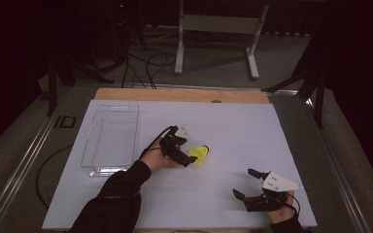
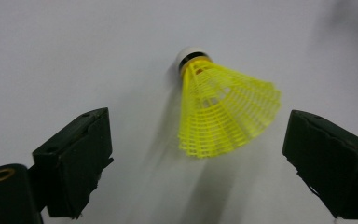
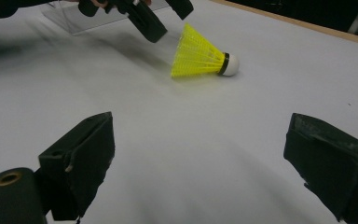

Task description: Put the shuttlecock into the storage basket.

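Observation:
A yellow shuttlecock (image 1: pixel 199 154) with a white cork tip lies on its side on the white table top (image 1: pixel 243 126). My left gripper (image 1: pixel 184 147) is open just to its left, its jaws straddling the skirt end. In the left gripper view the shuttlecock (image 2: pixel 223 109) sits between and beyond the jaws of the left gripper (image 2: pixel 198 128), untouched, with its cork pointing away. My right gripper (image 1: pixel 243 182) rests open near the front right of the table, with nothing in it. The right gripper view looks past the right gripper (image 3: pixel 200 130) to the shuttlecock (image 3: pixel 200 58) and the left gripper (image 3: pixel 163 18).
A clear plastic tray (image 1: pixel 90 141) stands empty on the left of the table, also seen as the tray (image 3: pixel 74 21) in the right gripper view. A wooden strip (image 1: pixel 182 94) edges the far side. Beyond it are floor cables and a white stand (image 1: pixel 179 43).

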Demonstrator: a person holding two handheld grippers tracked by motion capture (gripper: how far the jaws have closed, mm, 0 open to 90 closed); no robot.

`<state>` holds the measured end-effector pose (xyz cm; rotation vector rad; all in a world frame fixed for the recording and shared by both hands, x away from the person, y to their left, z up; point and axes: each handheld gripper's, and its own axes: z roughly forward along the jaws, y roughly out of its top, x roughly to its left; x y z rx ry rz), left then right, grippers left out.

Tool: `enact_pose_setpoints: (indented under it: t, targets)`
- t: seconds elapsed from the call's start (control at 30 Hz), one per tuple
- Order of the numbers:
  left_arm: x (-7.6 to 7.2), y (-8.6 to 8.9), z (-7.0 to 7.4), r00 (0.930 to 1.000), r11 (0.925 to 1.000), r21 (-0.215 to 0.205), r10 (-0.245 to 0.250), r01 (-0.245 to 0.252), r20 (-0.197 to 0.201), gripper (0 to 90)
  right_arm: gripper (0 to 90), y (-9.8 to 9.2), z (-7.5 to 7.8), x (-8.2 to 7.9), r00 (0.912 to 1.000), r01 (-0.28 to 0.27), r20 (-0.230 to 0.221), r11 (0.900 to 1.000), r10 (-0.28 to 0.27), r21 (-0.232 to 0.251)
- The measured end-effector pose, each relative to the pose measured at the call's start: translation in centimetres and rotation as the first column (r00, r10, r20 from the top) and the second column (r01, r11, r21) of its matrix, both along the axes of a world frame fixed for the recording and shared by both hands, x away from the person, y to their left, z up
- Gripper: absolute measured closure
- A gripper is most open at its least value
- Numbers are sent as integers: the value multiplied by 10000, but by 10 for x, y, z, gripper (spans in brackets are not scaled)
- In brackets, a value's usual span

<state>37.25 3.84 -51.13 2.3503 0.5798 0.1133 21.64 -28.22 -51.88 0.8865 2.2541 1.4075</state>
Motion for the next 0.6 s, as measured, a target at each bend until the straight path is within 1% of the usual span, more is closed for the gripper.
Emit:
enact_pose_setpoints:
  t: [0.03,0.07,0.1,0.17,0.2,0.23,0.27,0.33,0.47,0.5,0.53,0.6]
  targets:
    - [1,-1,-2,10000,9999,121,34,-34,-10,153,88,0,0,0,10000,-8,-13,10000,8,8]
    - [2,-2,-4,10000,9999,126,-54,55,-84,165,88,0,0,0,10000,-9,-13,10000,9,5]
    - [3,-2,-5,9999,9998,163,-133,135,-100,205,88,0,0,0,10000,-6,-38,10000,6,17]
    - [4,-4,-7,9997,9998,129,-179,181,-173,245,88,0,0,0,10000,-26,-23,10000,26,-10]
    - [5,-4,-7,9996,9997,128,-214,217,-189,280,88,0,0,0,10000,-28,-26,10000,28,-6]
    - [5,-5,-7,9995,9995,164,-279,281,-118,313,88,0,0,0,10000,-29,-35,10000,29,-11]
    - [6,-7,-8,9996,9996,188,-213,216,-161,336,88,0,0,0,10000,-33,-38,10000,33,-5]
    - [7,-9,-8,9994,9990,301,-332,335,-82,383,88,0,-1,0,10000,-27,-56,10000,27,-15]
    - [10,-13,-8,9989,9981,455,-418,426,-192,503,88,0,-1,0,10000,-43,-73,10000,43,-10]
    - [11,-14,-9,9987,9982,408,-431,441,-269,539,88,0,-1,0,10000,-51,-77,10000,51,-5]
    - [11,-15,-9,9989,9987,354,-364,375,-311,549,88,0,-1,1,10000,-48,-83,10000,48,-16]
    - [12,-17,-9,9987,9975,560,-403,420,-296,589,88,0,-1,0,9999,-64,-95,10000,64,-22]
